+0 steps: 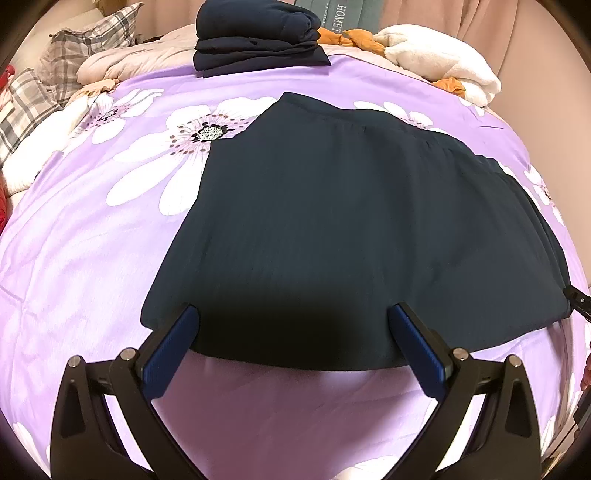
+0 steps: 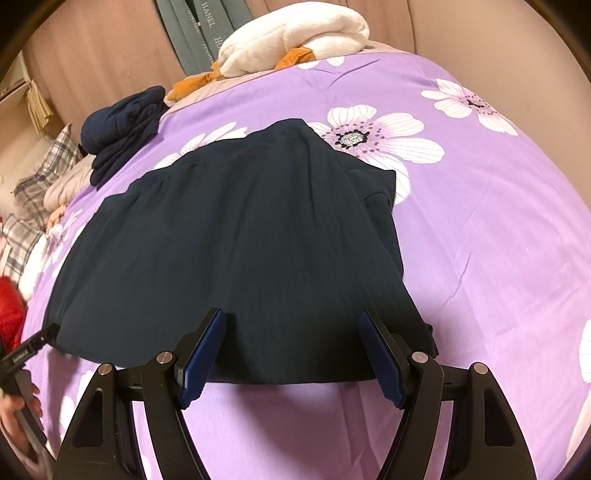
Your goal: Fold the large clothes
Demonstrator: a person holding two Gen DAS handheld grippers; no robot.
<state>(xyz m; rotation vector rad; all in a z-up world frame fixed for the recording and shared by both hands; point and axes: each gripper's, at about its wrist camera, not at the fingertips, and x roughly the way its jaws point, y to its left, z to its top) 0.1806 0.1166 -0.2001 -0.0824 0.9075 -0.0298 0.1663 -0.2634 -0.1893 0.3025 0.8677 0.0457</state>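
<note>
While both jaws stand apart, the left gripper (image 1: 293,325) and right gripper (image 2: 293,328) hover over the dark garment's (image 1: 351,221) near hem.

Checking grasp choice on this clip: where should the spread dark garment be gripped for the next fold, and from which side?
Probably the near hem of the dark garment, from the near side. That edge lies straight and flat on the purple bedspread, with the left gripper and right gripper open over its two ends.

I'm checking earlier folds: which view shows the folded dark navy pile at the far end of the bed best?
The left wrist view: the folded navy pile sits centred, its layers distinct. The right wrist view shows it off to the side, at an angle.
</note>
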